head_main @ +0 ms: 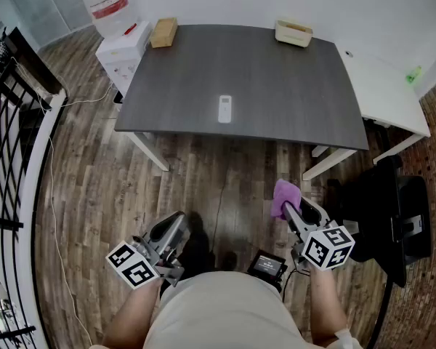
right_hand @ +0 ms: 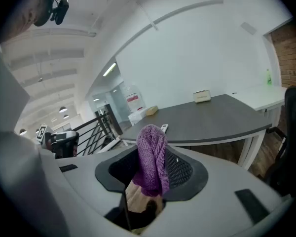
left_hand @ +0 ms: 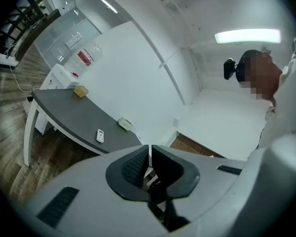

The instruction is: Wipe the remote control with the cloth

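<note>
A white remote control (head_main: 224, 108) lies on the dark grey table (head_main: 276, 86), near its front edge; it also shows small in the left gripper view as the remote (left_hand: 100, 136) and peeks past the cloth as the remote (right_hand: 164, 128). My right gripper (head_main: 291, 211) is shut on a purple cloth (head_main: 283, 197), which stands bunched between the jaws as the cloth (right_hand: 152, 158). My left gripper (head_main: 176, 229) is shut with nothing in it, its jaws pressed together (left_hand: 149, 164). Both grippers hang over the wooden floor, well short of the table.
A wooden block (head_main: 163, 32) and a beige box (head_main: 293, 33) sit at the table's far edge. A white desk (head_main: 385, 93) adjoins the right side, a black chair (head_main: 396, 217) stands right of me, a black railing (head_main: 14, 158) runs along the left.
</note>
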The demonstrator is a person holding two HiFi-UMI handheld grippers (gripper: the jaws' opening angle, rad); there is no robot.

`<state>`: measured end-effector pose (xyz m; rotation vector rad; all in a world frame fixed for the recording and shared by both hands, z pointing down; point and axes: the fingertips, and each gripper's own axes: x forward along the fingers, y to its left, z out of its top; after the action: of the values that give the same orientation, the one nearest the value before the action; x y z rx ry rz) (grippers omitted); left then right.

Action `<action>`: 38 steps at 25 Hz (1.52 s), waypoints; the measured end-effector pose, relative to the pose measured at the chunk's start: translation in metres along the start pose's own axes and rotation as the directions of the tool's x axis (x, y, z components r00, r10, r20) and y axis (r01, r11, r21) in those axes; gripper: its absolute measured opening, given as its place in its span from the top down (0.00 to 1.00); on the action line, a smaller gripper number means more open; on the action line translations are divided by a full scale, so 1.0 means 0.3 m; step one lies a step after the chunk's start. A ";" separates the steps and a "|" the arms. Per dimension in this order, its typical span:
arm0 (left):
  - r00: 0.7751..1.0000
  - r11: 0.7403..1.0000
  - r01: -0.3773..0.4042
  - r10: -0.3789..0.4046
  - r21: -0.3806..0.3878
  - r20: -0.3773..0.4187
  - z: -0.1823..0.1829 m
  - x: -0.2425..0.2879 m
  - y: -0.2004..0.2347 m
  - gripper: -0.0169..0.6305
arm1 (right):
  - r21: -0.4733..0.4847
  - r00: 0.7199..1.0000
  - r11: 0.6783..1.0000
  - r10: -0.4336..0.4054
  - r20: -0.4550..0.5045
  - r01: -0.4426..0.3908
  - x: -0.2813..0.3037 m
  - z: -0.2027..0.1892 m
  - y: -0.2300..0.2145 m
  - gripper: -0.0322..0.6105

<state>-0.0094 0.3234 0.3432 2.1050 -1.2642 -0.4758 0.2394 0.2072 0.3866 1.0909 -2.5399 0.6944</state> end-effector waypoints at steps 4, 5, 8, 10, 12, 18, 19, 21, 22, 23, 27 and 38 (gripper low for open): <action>0.999 1.000 0.010 -0.009 0.026 -0.044 0.044 0.087 0.115 0.96 | -0.034 1.000 0.999 -0.008 -0.001 0.008 0.136 0.061 -0.004 0.70; 0.998 0.999 0.013 -0.011 0.033 -0.059 0.054 0.117 0.147 0.96 | -0.041 1.000 0.999 -0.014 -0.004 0.014 0.174 0.078 -0.011 0.70; 0.993 0.998 0.022 -0.015 0.062 -0.115 0.091 0.229 0.251 0.96 | -0.066 0.999 0.997 -0.043 -0.022 0.041 0.286 0.133 -0.038 0.70; 0.989 0.997 0.028 -0.016 0.078 -0.149 0.124 0.315 0.325 0.96 | -0.089 0.997 0.994 -0.064 -0.036 0.061 0.362 0.173 -0.057 0.70; 0.981 0.995 0.041 -0.023 0.086 -0.193 0.147 0.401 0.395 0.93 | -0.117 0.995 0.990 -0.087 -0.056 0.080 0.436 0.214 -0.073 0.70; 0.920 0.969 0.079 0.019 0.234 -0.392 0.120 0.605 0.599 0.74 | -0.269 0.979 0.958 -0.138 -0.147 0.095 0.661 0.291 -0.090 0.70; 0.906 0.960 0.089 0.032 0.264 -0.421 0.106 0.633 0.624 0.72 | -0.296 0.977 0.951 -0.141 -0.162 0.088 0.697 0.300 -0.091 0.70; 0.879 0.942 0.108 0.058 0.316 -0.474 0.074 0.685 0.669 0.71 | -0.342 0.972 0.937 -0.141 -0.190 0.069 0.770 0.320 -0.093 0.70; 0.862 0.934 0.115 0.076 0.339 -0.501 0.053 0.706 0.691 0.71 | -0.361 0.969 0.931 -0.139 -0.205 0.058 0.807 0.328 -0.094 0.70; 0.843 0.926 0.117 0.098 0.359 -0.528 0.029 0.724 0.713 0.70 | -0.379 0.966 0.924 -0.137 -0.219 0.045 0.843 0.333 -0.094 0.70; 0.788 0.901 0.088 0.199 0.425 -0.583 -0.043 0.800 0.789 0.70 | -0.467 0.948 0.884 -0.142 -0.286 -0.009 0.995 0.337 -0.121 0.70; 0.716 0.807 -0.005 0.416 0.591 -0.562 -0.133 0.977 0.910 0.68 | -0.731 0.882 0.637 -0.167 -0.440 -0.245 1.401 0.340 -0.195 0.70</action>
<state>-0.0250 -0.0147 0.5610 2.1916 -1.2500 0.8266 -0.0069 -0.1336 0.5037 0.4612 -2.0467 -0.1707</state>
